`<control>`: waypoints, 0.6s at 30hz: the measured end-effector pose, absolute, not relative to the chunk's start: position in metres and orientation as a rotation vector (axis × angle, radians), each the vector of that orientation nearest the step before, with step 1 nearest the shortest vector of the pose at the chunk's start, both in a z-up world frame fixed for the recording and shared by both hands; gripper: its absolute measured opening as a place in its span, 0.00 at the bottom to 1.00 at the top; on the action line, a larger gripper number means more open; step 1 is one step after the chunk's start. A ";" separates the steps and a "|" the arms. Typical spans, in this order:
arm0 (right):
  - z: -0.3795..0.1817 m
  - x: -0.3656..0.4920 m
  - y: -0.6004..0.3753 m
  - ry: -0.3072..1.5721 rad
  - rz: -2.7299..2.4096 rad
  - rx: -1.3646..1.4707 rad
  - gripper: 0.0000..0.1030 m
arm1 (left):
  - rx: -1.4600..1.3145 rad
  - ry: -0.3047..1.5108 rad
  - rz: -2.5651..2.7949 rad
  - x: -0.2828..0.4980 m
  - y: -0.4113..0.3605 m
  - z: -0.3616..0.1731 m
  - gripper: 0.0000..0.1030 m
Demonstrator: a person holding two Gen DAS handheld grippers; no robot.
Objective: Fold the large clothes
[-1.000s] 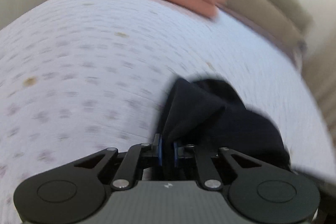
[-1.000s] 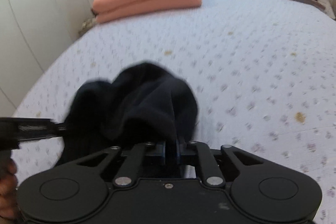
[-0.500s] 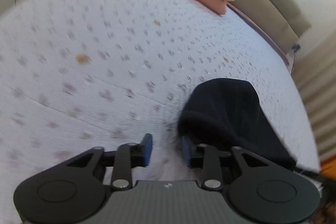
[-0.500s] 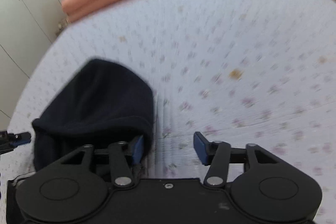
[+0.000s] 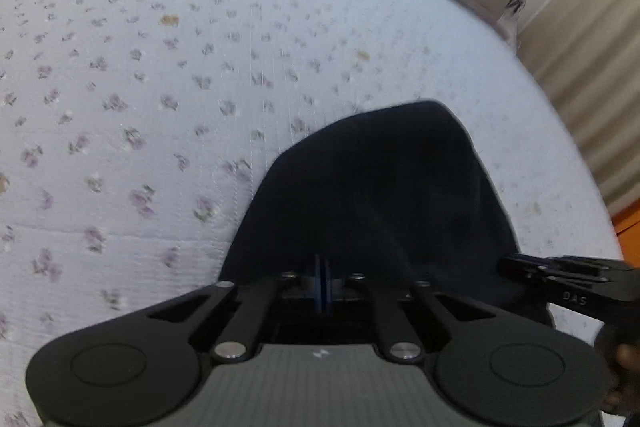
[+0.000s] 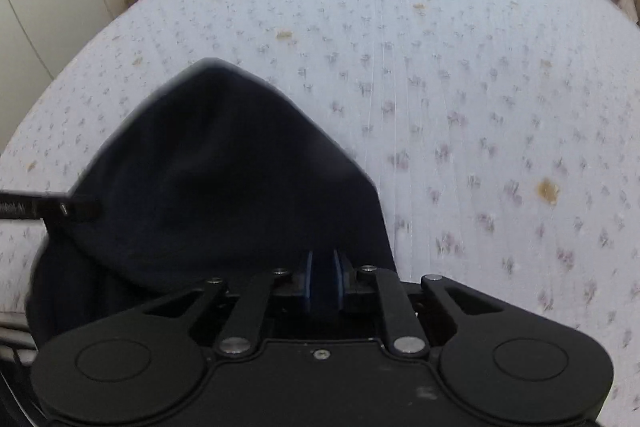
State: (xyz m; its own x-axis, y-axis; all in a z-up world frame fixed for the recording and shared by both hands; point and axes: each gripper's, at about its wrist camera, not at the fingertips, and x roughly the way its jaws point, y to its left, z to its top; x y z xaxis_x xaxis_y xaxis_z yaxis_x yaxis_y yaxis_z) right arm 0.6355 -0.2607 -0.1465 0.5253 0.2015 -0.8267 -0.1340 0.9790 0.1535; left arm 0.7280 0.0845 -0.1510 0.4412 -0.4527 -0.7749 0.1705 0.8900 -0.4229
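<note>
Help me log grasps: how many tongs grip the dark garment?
2: left tongs and right tongs each pinch the garment's near edge on the bed.

Both tools look alike: the left gripper (image 5: 321, 281) has matte black linkage arms, silver pivot screws, two round black housings, blue pads on its jaws and a grey ribbed top plate with a small white mark; the right gripper (image 6: 322, 281) is all black, one small centre screw
</note>
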 end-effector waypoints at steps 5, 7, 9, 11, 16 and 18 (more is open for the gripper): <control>-0.118 0.637 -0.285 0.929 0.302 0.171 0.21 | -0.234 0.895 -0.399 0.732 0.100 -0.109 0.09; -0.114 0.648 -0.286 0.904 0.322 0.145 0.28 | -0.186 0.883 -0.413 0.747 0.093 -0.106 0.13; -0.119 0.664 -0.285 0.900 0.306 0.095 0.41 | -0.184 0.906 -0.451 0.766 0.086 -0.114 0.23; -0.124 0.677 -0.290 0.909 0.291 0.093 0.42 | -0.224 0.964 -0.480 0.776 0.085 -0.126 0.41; -0.145 0.701 -0.321 0.980 0.309 0.256 0.88 | -0.035 0.968 -0.508 0.781 0.066 -0.129 0.73; -0.154 0.708 -0.327 1.023 0.320 0.317 0.88 | -0.022 0.948 -0.477 0.790 0.070 -0.133 0.79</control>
